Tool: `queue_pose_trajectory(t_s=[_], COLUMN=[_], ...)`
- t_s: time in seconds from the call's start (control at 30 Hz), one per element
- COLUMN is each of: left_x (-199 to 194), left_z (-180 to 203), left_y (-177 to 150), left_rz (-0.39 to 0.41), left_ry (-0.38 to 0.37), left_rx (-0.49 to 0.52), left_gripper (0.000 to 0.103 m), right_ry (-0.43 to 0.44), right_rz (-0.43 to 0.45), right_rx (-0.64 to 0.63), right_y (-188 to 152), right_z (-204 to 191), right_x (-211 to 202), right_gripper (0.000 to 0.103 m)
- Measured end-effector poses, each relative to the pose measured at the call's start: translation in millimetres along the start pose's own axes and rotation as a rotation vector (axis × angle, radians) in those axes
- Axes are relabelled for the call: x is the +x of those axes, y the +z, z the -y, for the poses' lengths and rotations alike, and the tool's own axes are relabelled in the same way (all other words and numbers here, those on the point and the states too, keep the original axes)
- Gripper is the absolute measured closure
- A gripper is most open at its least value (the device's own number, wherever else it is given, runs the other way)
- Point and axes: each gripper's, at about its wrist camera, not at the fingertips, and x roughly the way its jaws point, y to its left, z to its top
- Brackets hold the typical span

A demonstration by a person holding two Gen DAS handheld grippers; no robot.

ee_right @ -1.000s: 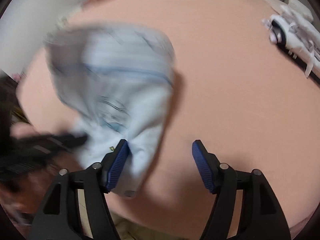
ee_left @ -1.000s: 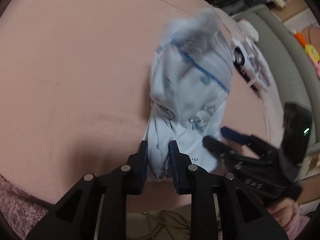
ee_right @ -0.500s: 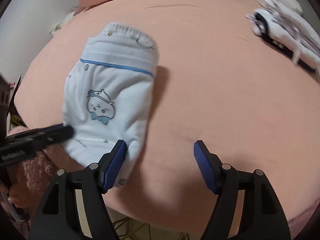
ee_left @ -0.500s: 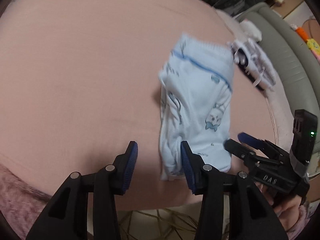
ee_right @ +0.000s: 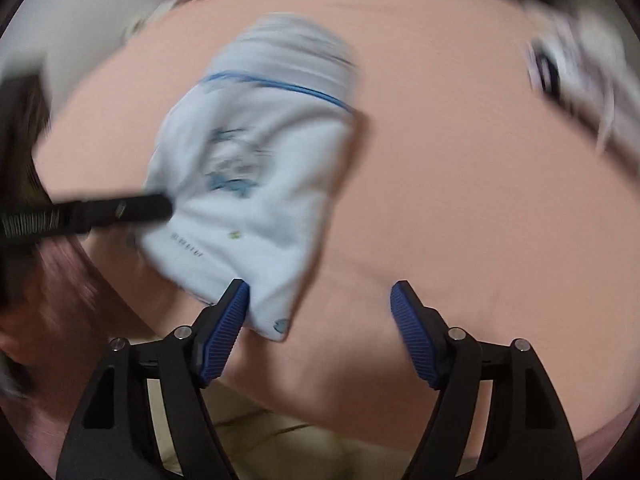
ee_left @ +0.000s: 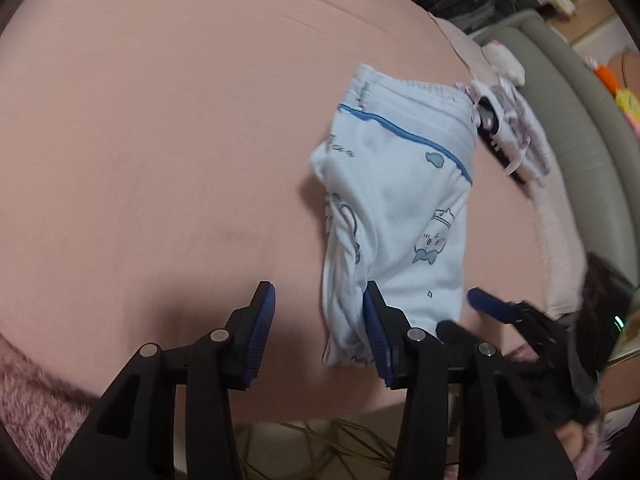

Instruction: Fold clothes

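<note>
A small light-blue garment (ee_left: 400,208) with a blue stripe and cartoon prints lies folded lengthwise on the pink bed (ee_left: 160,160). My left gripper (ee_left: 320,328) is open at its near end; the garment's left edge lies loose just inside the right pad. In the right wrist view the garment (ee_right: 256,184) is blurred. My right gripper (ee_right: 320,308) is opening, with the garment's near corner beside its left pad and not pressed. The left gripper's finger (ee_right: 120,212) reaches in from the left onto the cloth. The right gripper (ee_left: 468,316) shows at the garment's right corner.
A white and black garment (ee_left: 504,128) lies beyond the blue one near the bed's far edge and is blurred in the other view (ee_right: 568,76). A grey padded frame (ee_left: 560,100) runs along the right. A fuzzy pink blanket (ee_left: 32,400) covers the near left corner.
The left gripper held the garment's near end a second ago and has let go. The garment dropped flat onto the bed. The right jaws have spread a little wider.
</note>
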Motion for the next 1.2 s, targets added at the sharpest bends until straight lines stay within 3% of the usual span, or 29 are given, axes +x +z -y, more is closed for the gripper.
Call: queue_pose_trajectory(t_s=[0.1,0.17,0.33,0.47,0.6,0.63,0.73,0.8,0.87,0.9,0.93,1.0,1.13,1.2], left_x=[-11.4,-21.4,-27.0,7.7,37.2,42.0,38.0,36.8,32.6,28.9,25.2,20.3,13.4,21.4], left_z=[-0.6,8.4,53.1,61.1,35.2,25.8,18.2,16.5,11.9,12.1,12.8,20.3,40.9,48.2], left_y=[-0.7,10.1,54.7,76.6,79.3,79.5,83.9,83.0,82.6,82.7,82.9,80.8,73.5,72.8], left_rz=[0.013,0.075,0.253,0.219,0.143,0.125,0.129,0.142,0.158,0.17,0.183,0.199,0.227,0.205], left_ry=[-0.021,-0.024,-0.028,0.017,0.133,0.174,0.156,0.165,0.156,0.127,0.096,0.057,-0.002,0.025], left_rx=[0.011,0.047,0.186,0.237,0.166,0.138,0.107,0.121,0.113,0.11,0.11,0.143,0.232,0.261], left_gripper=[0.055,0.057,0.057,0.057,0.055,0.053,0.053,0.053,0.053,0.053,0.055,0.055,0.054,0.054], right_ry=[-0.053,-0.104,-0.042,-0.09,-0.152,-0.145,-0.085,-0.041,-0.059,-0.083,-0.086,-0.049,-0.068,-0.109], right_rz=[-0.004,0.0,0.15,0.252,0.159,0.154,0.153,0.135,0.134,0.141,0.15,0.181,0.23,0.226], right_rx=[-0.049,-0.088,-0.019,-0.031,-0.057,-0.041,0.05,0.109,0.08,0.051,0.041,0.076,0.09,0.042], right_y=[-5.8,-7.7,37.2,70.0,106.8,108.6,110.4,118.8,124.2,126.6,127.7,127.3,122.1,117.9], right_z=[-1.1,-4.3,-7.6,-25.6,-59.7,-62.9,-57.4,-47.3,-44.0,-49.1,-53.8,-60.2,-77.1,-71.4], right_x=[-8.7,-15.2,-41.1,-46.1,-4.2,4.0,24.7,26.5,26.0,24.0,17.6,-2.8,-21.8,-23.4], right_gripper=[0.03,0.033,0.034,0.033,0.034,0.03,0.016,0.015,0.015,0.016,0.024,0.031,0.031,0.031])
